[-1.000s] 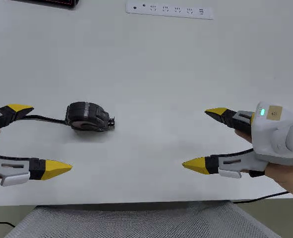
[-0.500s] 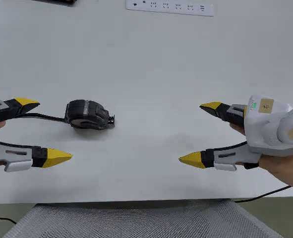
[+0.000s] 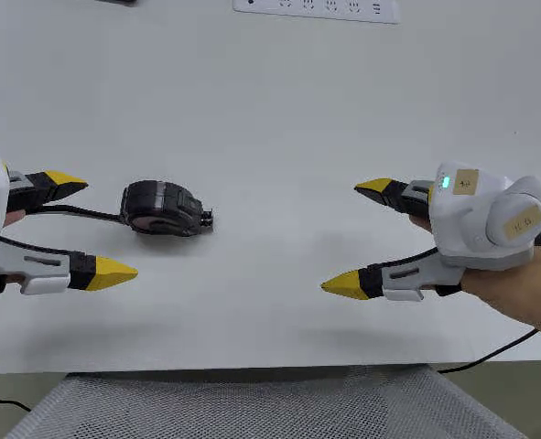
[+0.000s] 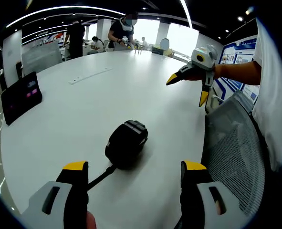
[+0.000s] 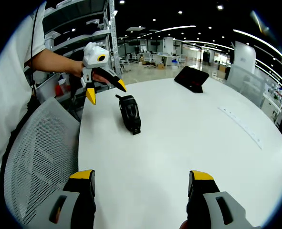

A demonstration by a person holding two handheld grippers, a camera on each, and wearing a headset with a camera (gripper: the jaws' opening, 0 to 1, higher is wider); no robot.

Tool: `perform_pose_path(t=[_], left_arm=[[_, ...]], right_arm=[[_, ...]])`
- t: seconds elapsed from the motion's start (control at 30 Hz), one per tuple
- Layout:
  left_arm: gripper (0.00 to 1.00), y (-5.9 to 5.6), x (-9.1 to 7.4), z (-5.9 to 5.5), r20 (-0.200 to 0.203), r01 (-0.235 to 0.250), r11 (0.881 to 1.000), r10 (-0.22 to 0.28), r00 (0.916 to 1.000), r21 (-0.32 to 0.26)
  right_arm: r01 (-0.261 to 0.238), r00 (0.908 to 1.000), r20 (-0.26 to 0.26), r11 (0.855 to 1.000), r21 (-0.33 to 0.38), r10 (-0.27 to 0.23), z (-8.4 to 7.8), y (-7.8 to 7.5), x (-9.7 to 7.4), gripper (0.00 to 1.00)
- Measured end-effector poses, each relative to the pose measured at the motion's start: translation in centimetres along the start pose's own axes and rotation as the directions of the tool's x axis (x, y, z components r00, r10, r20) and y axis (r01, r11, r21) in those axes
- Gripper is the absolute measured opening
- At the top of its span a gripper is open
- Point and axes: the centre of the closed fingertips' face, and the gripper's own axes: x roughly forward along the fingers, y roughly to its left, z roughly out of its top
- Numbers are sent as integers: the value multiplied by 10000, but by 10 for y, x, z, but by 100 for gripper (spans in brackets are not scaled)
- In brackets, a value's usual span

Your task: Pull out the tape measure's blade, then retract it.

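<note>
With jaws apart, my left gripper (image 3: 112, 227) faces the tape measure (image 3: 163, 210), probably to pin it, while my right gripper (image 3: 339, 237), equally spread, waits well apart.

Tape measure (image 3: 163, 210) — left (on table (image 3: 279, 119))

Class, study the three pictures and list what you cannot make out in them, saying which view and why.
- Tape measure: head view, any print on its case is too small to read.
- Its cord: head view, the far end is hidden behind the left gripper.
- Power strip: head view, cut off by the top edge.
- Dark screen: left gripper view, too blurred to read.
</note>
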Motion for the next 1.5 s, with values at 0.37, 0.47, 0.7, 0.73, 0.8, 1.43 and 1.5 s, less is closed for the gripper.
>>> perform_pose_path(t=[0.37, 0.47, 0.7, 0.73, 0.8, 1.43, 1.5], left_arm=[[74, 9, 12, 1, -402, 276, 9989, -260, 9989, 390], [73, 12, 17, 0, -584, 381, 9979, -351, 9977, 515], [69, 16, 25, -1, -942, 557, 9943, -471, 9944, 912], [69, 16, 27, -1, -1011, 600, 9936, -503, 9936, 952], [67, 17, 30, -2, -1141, 664, 9918, -539, 9920, 1093], [48, 25, 46, -9, -1795, 889, 9780, -547, 9822, 1886], [46, 24, 47, -10, -1855, 933, 9762, -566, 9810, 1956]], right_arm=[[-367, 9992, -139, 9991, -210, 365, 2, 0, 15, 78], [-506, 9985, -200, 9983, -272, 500, 2, 0, 21, 77], [-722, 9970, -314, 9964, -437, 709, 1, -2, 30, 76], [-753, 9967, -332, 9961, -466, 738, 1, -2, 31, 75], [-796, 9964, -340, 9957, -476, 780, 1, -3, 33, 75], [-1063, 9939, -331, 9938, -311, 1053, 0, -3, 47, 73], [-1079, 9937, -333, 9937, -288, 1069, 0, -2, 48, 73]])
